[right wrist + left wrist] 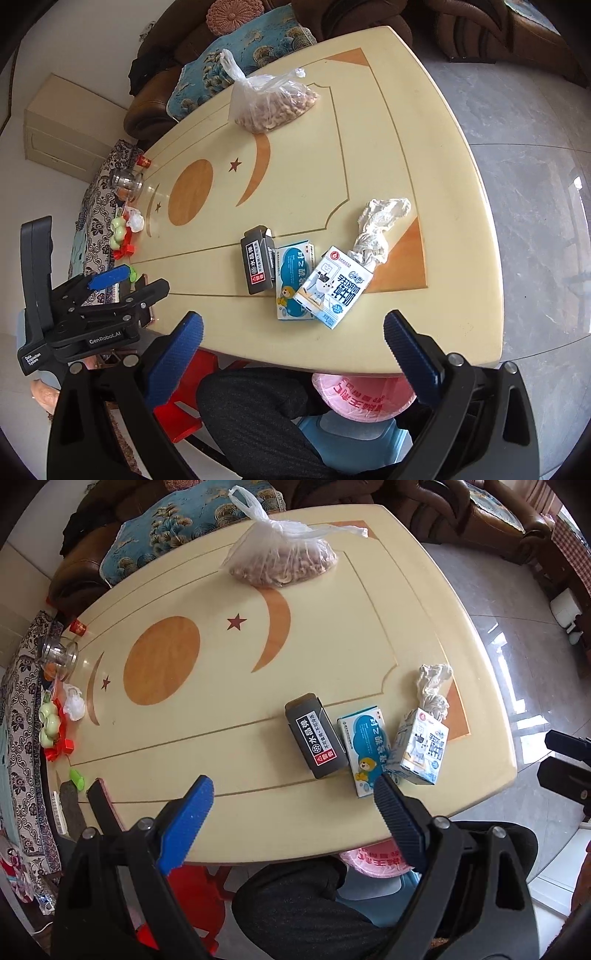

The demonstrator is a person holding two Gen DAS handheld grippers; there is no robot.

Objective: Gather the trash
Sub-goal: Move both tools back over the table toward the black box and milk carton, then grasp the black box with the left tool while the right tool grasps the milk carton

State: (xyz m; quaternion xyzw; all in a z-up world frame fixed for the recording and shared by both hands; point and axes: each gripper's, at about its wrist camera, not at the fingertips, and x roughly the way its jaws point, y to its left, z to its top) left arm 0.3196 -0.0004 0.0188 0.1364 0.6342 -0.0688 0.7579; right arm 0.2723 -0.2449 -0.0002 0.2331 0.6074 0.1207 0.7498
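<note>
Both the left tool [293, 788] and the right tool [293, 325] are being held spread, empty. The milk carton [338, 286], judged light and crushable, is best pinched across its flat faces.

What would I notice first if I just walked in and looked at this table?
Probably the little row of trash near the front edge of the table: a black box, a blue box, a milk carton and a crumpled wrapper just behind it. At the far end sits a clear bag of nuts. Both grippers, left and right, are open with nothing in them.
</note>
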